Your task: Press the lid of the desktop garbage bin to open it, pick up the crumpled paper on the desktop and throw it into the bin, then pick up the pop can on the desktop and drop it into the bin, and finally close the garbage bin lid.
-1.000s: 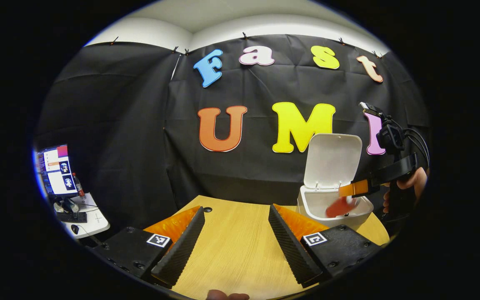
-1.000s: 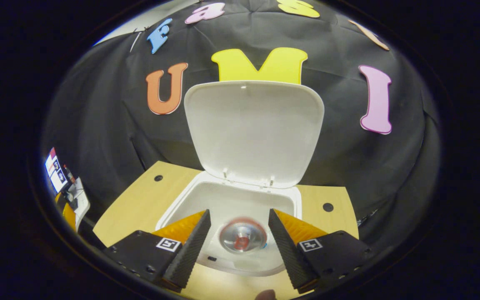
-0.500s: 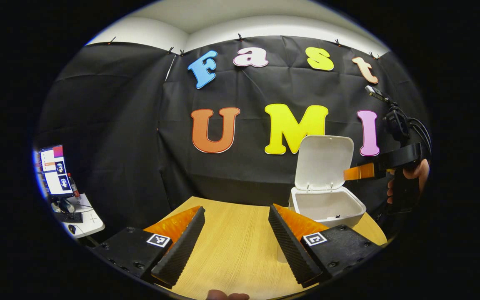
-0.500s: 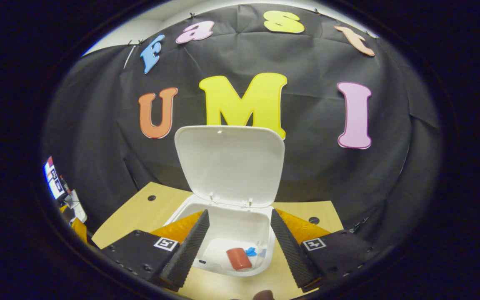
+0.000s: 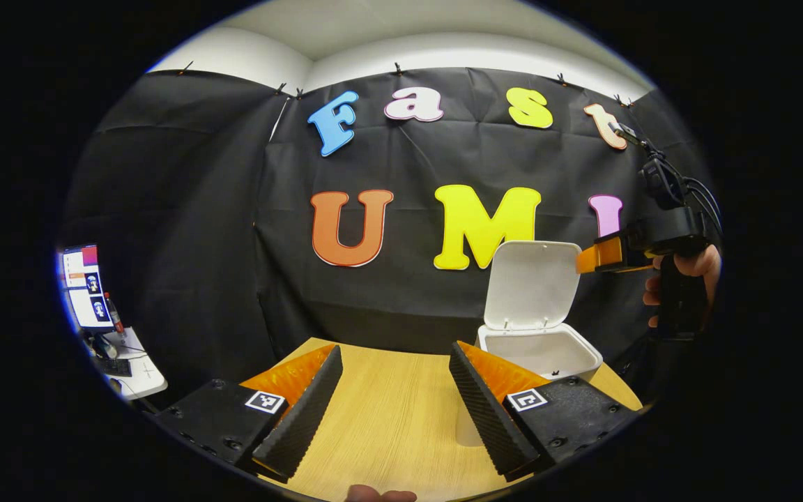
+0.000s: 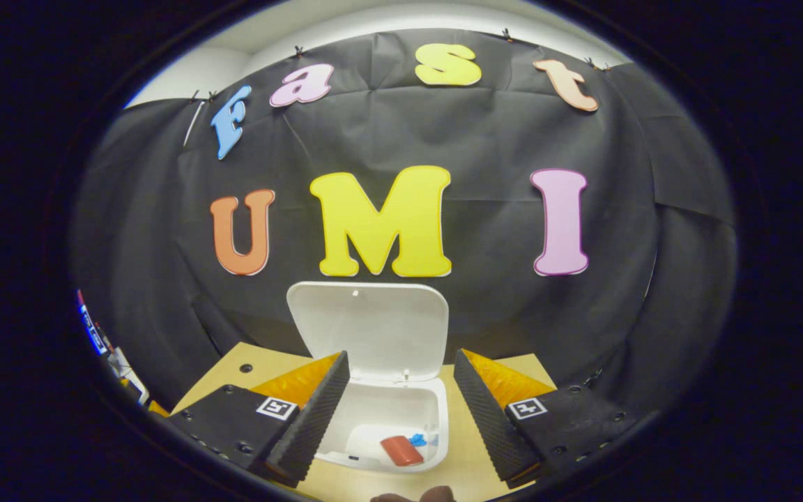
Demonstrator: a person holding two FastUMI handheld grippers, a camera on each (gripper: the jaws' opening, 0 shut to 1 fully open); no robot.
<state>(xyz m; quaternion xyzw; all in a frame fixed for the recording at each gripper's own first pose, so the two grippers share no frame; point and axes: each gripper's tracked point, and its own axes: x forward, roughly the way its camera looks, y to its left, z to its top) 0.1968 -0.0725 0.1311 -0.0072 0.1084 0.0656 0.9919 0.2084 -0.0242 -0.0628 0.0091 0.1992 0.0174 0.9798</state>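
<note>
Since the earlier frame, your right gripper [image 6: 396, 408] has risen, jaws spread and empty; the can [image 6: 401, 450] lies in the bin [image 6: 441, 427]. Your left gripper [image 5: 393, 397] waits, jaws apart. Close the upright lid [image 6: 366, 328] next.

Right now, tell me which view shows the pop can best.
The right gripper view: it looks down into the open garbage bin, where the pop can lies on its side on the bottom. The left gripper view shows the bin from the side, its wall hiding the contents.
</note>
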